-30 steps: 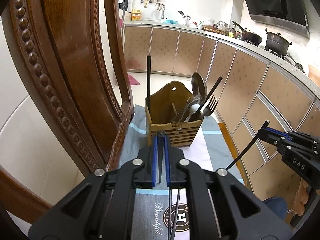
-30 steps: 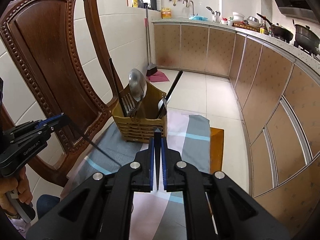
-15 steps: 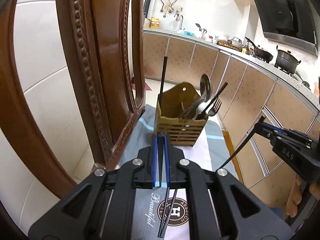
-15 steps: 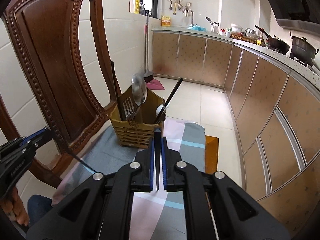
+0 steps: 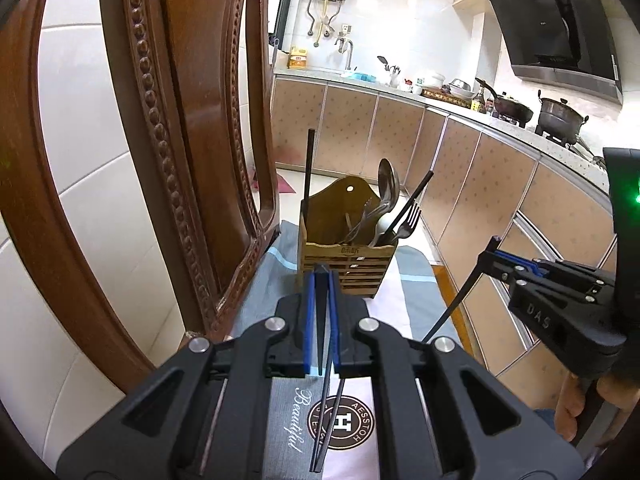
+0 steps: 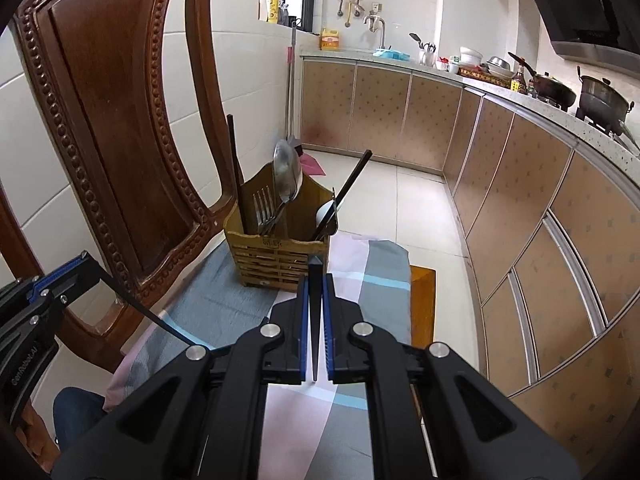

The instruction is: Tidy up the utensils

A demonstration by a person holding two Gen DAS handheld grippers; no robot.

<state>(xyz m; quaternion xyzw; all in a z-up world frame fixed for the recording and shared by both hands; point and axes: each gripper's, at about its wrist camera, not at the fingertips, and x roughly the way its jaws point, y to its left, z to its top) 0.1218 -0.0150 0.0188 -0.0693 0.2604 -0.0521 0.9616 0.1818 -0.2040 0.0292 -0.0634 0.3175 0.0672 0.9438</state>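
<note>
left wrist | left gripper (image 5: 321, 276) clamped on chopstick (image 5: 320, 320) | right gripper (image 6: 315, 268) clamped on second chopstick (image 6: 315, 320)

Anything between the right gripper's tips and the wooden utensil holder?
Only a strip of striped cloth shows between the right gripper, shut on a black chopstick, and the utensil holder, seen in the right wrist view.

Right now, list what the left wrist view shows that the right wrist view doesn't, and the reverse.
Left wrist only: the round logo on the cloth, and two loose chopsticks lying on it. Right wrist only: the chair's full carved back and a mop handle against the wall. Both: the wooden utensil holder on the cloth, and each gripper shut on a black chopstick.
</note>
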